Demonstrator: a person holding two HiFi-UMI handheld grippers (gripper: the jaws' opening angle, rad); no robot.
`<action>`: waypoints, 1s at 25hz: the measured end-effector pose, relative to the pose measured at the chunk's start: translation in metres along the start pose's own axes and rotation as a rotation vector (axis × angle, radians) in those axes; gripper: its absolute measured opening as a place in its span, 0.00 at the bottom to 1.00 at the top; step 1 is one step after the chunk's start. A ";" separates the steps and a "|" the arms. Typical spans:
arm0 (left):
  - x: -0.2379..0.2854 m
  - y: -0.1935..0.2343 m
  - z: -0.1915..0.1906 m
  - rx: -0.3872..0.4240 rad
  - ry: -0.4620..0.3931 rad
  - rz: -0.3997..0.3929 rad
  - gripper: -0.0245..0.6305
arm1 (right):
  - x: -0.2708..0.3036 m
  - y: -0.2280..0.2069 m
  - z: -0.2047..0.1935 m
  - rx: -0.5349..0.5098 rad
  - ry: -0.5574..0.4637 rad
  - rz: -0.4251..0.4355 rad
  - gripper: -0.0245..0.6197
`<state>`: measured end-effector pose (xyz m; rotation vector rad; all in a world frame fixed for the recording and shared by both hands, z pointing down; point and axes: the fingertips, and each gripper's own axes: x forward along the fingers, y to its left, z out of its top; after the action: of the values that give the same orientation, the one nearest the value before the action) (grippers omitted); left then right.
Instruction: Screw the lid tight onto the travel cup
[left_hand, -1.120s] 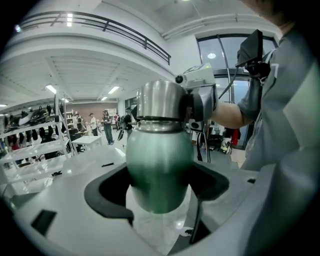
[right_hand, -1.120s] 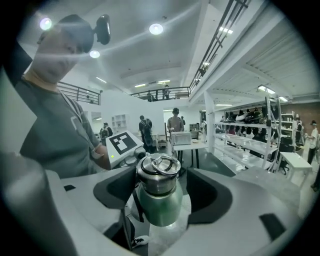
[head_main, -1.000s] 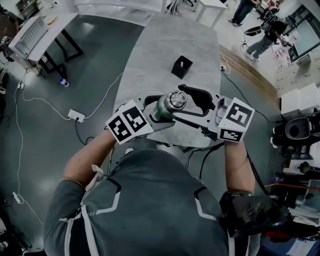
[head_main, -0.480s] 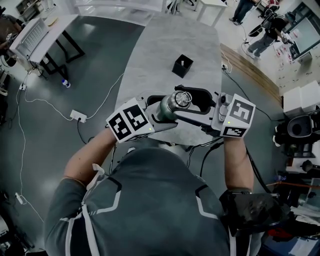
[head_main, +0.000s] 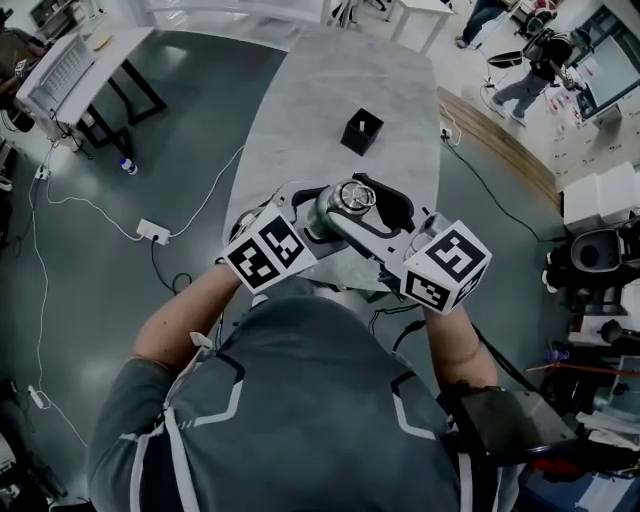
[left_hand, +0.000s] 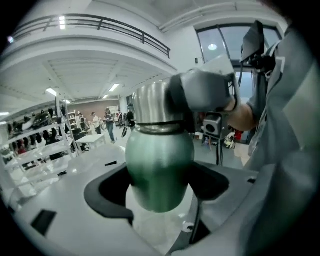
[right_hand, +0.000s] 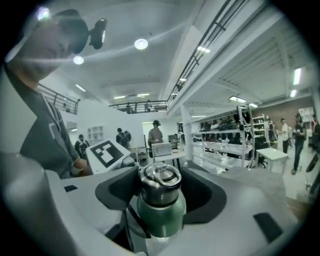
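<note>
Inspection of the current position. I have the left gripper (left_hand: 159, 194) closed on the travel cup (left_hand: 159, 165). Its dark fingers (left_hand: 106, 192) press against both sides of the green body, low down near the rounded base. In the head view the cup is held up over the near end of the pale surface (head_main: 340, 80), just in front of my chest. Its top is turned towards the camera.

The lid (right_hand: 160, 181) is a steel cap with a ring handle on top, and it sits on the cup's neck. I have the right gripper (right_hand: 160, 189) closed around this lid, with the fingers (right_hand: 206, 197) bearing on its sides at a wide setting. The green body shows below the fingers in the right gripper view.

In the head view the two grippers meet at the cup from opposite sides, left on the body and right on the cap. Their marker cubes are angled towards me.

A small black open-topped box (head_main: 362, 133) stands further along the surface, well apart from the cup.
</note>
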<state>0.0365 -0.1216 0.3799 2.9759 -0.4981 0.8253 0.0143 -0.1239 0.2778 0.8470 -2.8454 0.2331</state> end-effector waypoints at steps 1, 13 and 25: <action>-0.003 -0.004 0.006 -0.014 -0.034 -0.039 0.60 | -0.002 0.004 0.002 -0.023 -0.005 0.037 0.50; -0.030 -0.041 0.033 0.082 -0.113 -0.282 0.60 | -0.024 0.049 0.035 -0.193 -0.090 0.525 0.53; -0.012 -0.010 0.007 0.000 0.011 -0.063 0.60 | 0.002 0.019 0.018 -0.234 -0.055 0.012 0.47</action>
<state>0.0331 -0.1092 0.3684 2.9686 -0.4019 0.8350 -0.0003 -0.1125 0.2592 0.7994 -2.8533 -0.1223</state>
